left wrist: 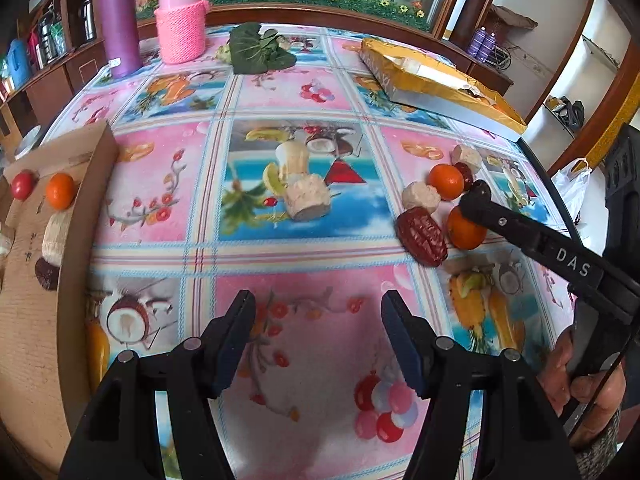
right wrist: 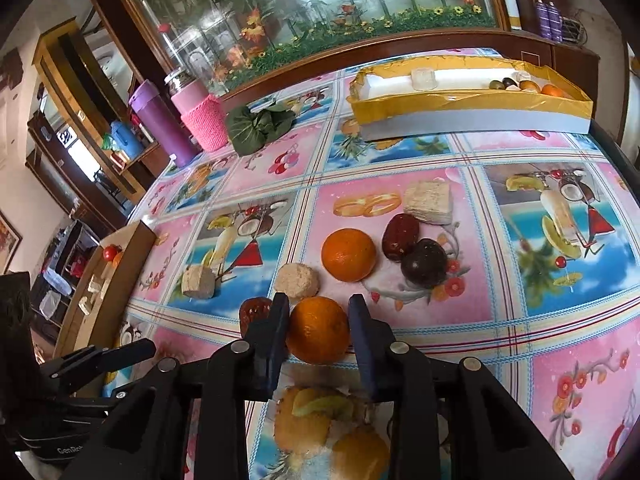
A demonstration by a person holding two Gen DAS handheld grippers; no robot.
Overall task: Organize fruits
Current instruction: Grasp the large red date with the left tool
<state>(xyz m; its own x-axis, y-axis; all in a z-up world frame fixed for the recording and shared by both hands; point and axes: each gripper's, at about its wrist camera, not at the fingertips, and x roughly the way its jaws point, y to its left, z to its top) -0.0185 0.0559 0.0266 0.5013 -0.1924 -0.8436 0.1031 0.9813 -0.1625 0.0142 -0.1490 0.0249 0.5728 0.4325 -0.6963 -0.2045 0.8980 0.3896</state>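
Orange (right wrist: 318,330) | right gripper (right wrist: 319,320) angled down, clamped on it | left gripper (left wrist: 318,312) half-open, empty

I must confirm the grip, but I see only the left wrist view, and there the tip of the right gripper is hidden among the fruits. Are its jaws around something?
Observer: Yes. The right gripper has its jaws pressed on both sides of an orange.
Operator: Thank you. Is something already in the yellow box? I see mostly its outer wall.
Observer: The yellow box holds a few small fruits at its right end, and a pale block nearer the middle.
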